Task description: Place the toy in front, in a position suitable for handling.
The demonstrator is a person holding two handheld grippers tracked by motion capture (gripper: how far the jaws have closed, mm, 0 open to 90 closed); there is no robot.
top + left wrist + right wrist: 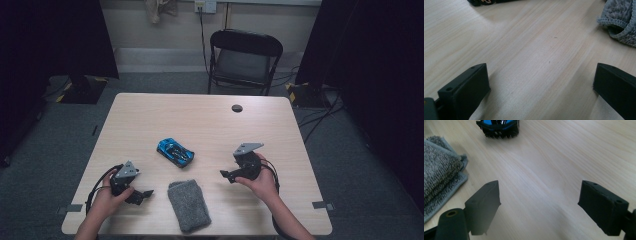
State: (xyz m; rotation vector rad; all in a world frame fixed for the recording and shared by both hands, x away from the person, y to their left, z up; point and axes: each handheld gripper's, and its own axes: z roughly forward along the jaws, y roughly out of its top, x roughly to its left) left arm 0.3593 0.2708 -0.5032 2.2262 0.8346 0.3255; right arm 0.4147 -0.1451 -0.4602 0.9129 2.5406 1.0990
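grey folded cloth (188, 204), blue toy car (175, 151), both grippers open-jawed

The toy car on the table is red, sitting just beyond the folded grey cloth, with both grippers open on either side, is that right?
Not quite: the toy car is blue, not red, as the high view shows. The rest holds: it sits just beyond the folded grey cloth, and the left gripper and right gripper are open on either side.
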